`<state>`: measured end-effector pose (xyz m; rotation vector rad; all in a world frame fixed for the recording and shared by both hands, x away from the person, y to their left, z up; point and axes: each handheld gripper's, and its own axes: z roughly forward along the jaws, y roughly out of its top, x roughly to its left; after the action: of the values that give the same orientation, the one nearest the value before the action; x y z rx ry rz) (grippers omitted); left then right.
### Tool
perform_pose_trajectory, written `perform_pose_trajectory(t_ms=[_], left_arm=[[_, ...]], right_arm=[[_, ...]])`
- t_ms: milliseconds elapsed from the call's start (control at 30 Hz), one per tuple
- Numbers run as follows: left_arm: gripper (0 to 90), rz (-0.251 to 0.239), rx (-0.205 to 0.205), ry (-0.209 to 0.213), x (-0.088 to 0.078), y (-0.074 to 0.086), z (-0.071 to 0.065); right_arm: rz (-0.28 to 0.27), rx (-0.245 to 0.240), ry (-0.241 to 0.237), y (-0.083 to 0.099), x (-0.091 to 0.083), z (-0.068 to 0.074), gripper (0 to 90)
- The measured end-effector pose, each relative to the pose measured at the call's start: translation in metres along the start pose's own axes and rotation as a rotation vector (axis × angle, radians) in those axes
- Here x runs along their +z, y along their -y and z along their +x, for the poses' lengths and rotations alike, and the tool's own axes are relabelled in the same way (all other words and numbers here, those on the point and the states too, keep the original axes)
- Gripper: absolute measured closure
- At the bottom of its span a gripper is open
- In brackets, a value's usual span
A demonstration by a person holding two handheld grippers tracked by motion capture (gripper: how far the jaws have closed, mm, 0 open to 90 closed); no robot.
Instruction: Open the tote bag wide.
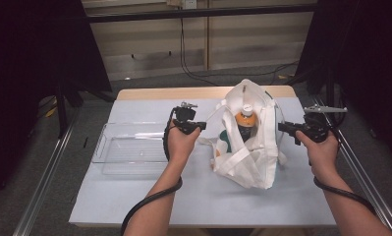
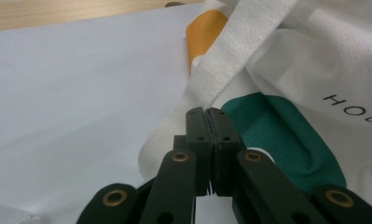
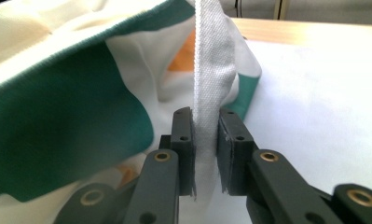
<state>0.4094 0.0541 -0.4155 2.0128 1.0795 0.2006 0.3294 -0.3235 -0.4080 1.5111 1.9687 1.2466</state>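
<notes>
A white tote bag (image 1: 247, 147) stands near the middle of the covered table (image 1: 134, 196), between the two hand-held grippers, with an orange-capped bottle (image 1: 245, 120) upright inside it. The left gripper (image 2: 210, 114), at the bag's left side, has its jaws pressed together on a white strap (image 2: 221, 65) of the bag. The right gripper (image 3: 204, 121), at the bag's right side, has its jaws clamped on another webbing strap (image 3: 211, 70). A clear plastic tray (image 1: 129, 147) lies left of the left hand (image 1: 181, 145).
</notes>
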Motion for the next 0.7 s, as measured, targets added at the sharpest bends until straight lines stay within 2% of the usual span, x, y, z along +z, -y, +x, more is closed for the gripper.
perform_pose_trajectory(t_ms=[100,133,167,233,367,433,533,700], left_arm=[[88.6,0.009,0.0,-0.009,0.0,0.002,0.001],[88.6,-0.004,-0.012,-0.006,0.001,0.003,0.001],[88.6,0.011,0.001,-0.007,0.0,0.003,0.002],[88.6,0.008,-0.01,-0.005,0.0,0.004,0.003],[88.2,-0.011,-0.011,0.009,0.0,0.003,0.001],[88.0,0.003,0.001,0.012,0.0,0.002,0.0],[82.5,-0.012,0.002,0.025,-0.001,-0.001,-0.002],[68.2,-0.062,0.015,0.05,-0.005,-0.013,-0.009]], right_arm=[[0.005,0.027,0.004,0.01,0.0,-0.008,79.3],[0.01,0.035,0.005,0.012,0.001,-0.009,79.5],[0.015,0.038,0.009,0.014,0.001,-0.01,79.7],[0.017,0.047,0.008,0.018,0.001,-0.014,79.9],[0.016,0.055,-0.002,0.022,0.002,-0.016,79.8],[0.009,0.052,-0.006,0.021,0.002,-0.014,79.6],[0.007,0.041,-0.01,0.017,0.001,-0.011,79.6],[0.008,0.029,-0.01,0.012,0.001,-0.007,79.5]])
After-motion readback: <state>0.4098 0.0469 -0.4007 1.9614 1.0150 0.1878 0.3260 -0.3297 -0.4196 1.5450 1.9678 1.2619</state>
